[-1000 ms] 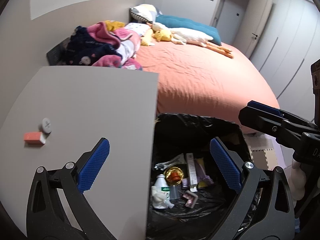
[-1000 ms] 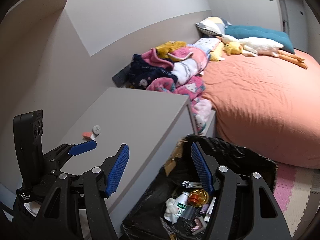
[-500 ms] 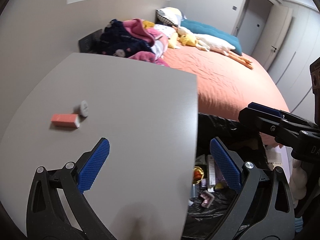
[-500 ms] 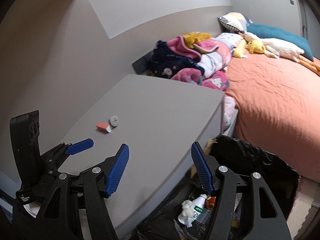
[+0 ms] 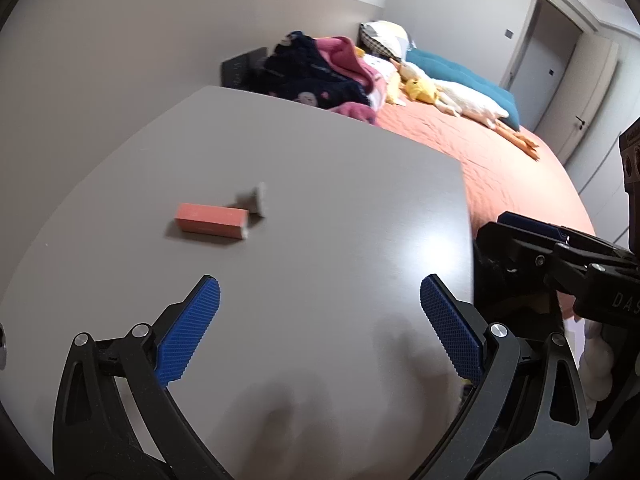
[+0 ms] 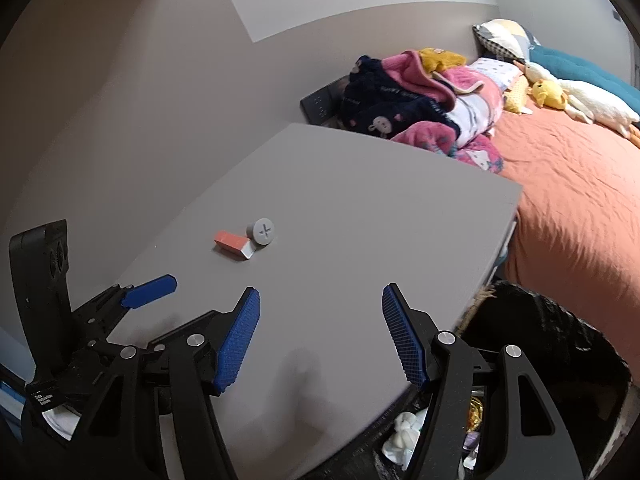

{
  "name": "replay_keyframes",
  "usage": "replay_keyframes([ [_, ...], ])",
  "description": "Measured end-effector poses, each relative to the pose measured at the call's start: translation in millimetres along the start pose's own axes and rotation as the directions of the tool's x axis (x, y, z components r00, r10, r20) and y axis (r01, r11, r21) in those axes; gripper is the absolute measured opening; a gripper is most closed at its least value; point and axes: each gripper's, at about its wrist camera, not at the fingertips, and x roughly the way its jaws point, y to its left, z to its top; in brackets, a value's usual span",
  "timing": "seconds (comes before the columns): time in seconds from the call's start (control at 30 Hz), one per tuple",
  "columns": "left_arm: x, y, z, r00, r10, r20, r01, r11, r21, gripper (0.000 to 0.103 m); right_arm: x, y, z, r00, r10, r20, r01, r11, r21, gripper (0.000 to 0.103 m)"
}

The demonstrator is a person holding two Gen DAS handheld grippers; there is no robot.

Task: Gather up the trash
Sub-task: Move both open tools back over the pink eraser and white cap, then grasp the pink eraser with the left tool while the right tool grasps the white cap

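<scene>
Claws: left gripper (image 5: 320, 320) and right gripper (image 6: 320, 336) both gape empty above the table (image 5: 340, 208).
Binned: bottle, wrappers in bin (image 6: 560, 340).
Left: orange box (image 5: 211, 220), grey cap (image 6: 261, 232).

left claw (image 5: 320, 328) pitched down, blue pads spread wide, nothing between them; right claw (image 6: 320, 336) same attitude, pads apart, also empty; the two sit side by side, close but not touching; right claw's fingers show at the right edge of the left wrist view, left claw's blue fingertip at the lower left of the right wrist view; hands not visible
</scene>
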Motion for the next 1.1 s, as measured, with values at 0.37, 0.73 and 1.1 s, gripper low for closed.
replay_keyframes([
  [0.37, 19, 38, 8, 0.999, 0.031, -0.021, -0.031, 0.999, -0.023, 0.097, 46, 24, 16, 0.999, 0.018, -0.048, -0.019, 1.000, -0.023, 0.066],
  [0.73, 53, 68, 20, 0.997, 0.057, -0.050, -0.058, 0.998, -0.017, 0.097, 90, 35, 34, 0.995, 0.039, -0.087, -0.040, 0.999, -0.011, 0.066],
  [1.1, 80, 89, 26, 0.995, 0.071, -0.067, -0.070, 0.997, 0.014, 0.093, 128, 42, 40, 0.990, 0.055, -0.129, -0.052, 0.998, 0.021, 0.066],
])
